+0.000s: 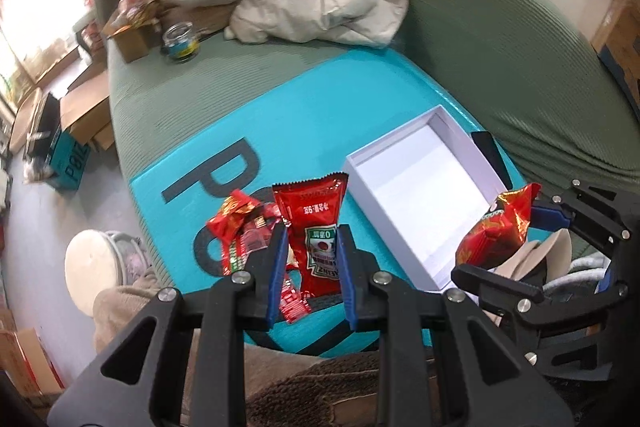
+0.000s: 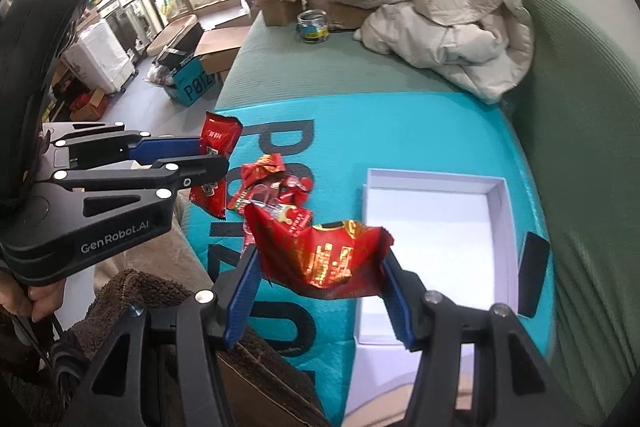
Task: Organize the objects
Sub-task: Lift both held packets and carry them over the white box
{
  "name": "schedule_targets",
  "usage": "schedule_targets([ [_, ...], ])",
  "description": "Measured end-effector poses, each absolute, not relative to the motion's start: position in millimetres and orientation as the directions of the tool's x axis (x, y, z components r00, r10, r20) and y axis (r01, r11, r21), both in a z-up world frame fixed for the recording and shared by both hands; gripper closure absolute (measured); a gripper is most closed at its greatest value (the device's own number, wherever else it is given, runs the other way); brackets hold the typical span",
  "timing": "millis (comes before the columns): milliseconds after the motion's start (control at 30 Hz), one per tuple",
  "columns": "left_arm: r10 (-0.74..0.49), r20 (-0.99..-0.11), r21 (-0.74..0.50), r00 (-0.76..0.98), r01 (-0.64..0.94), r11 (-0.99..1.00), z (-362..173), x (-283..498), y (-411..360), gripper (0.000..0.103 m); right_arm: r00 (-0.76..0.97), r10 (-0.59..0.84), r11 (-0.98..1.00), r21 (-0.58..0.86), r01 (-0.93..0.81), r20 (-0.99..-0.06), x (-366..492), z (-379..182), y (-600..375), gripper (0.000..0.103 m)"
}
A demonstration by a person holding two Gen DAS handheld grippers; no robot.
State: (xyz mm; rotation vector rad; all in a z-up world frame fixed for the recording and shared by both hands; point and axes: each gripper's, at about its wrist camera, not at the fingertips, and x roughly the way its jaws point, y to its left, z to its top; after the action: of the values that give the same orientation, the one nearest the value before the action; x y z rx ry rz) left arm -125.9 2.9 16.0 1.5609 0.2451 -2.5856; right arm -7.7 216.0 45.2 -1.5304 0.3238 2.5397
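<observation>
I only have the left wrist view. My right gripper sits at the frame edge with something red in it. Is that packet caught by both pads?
Observer: Yes. The red snack packet stretches across the right gripper, pinched by both blue pads.
Operator: How does my left grip look from the side?
Observer: The ketchup sachet is clamped mid-length in the left gripper, sticking out above and below it.
Operator: Is the box's near end free?
Observer: The white box looks empty right down to its near wall.
Operator: What's the dark thing beyond it?
Observer: A black phone, lying flat along the box's outer side.
</observation>
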Motion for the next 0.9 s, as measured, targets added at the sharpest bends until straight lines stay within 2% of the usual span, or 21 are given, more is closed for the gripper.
schedule_targets([
  [400, 0.042, -0.893, -0.072, -0.448, 0.052, -0.996, 12.0, -166.3, 70.1, 0.08, -0.462, 0.047, -0.935, 0.123, -0.333, -0.886, 33.6, 41.5, 272.5, 0.045],
  [500, 0.023, -0.899, -0.045, -0.437, 0.04, -0.998, 7.9, -176.0, 86.9, 0.08, -0.458, 0.047, -0.934, 0.124, -0.336, -0.888, 41.6, 37.9, 281.8, 0.045],
  [900, 0.028, -0.934, -0.023, -0.356, -0.02, -1.0, -24.7, -225.0, 138.5, 0.08, -0.442, 0.016, -0.866, 0.208, -0.454, -0.897, 73.6, -2.2, 345.0, 0.045],
])
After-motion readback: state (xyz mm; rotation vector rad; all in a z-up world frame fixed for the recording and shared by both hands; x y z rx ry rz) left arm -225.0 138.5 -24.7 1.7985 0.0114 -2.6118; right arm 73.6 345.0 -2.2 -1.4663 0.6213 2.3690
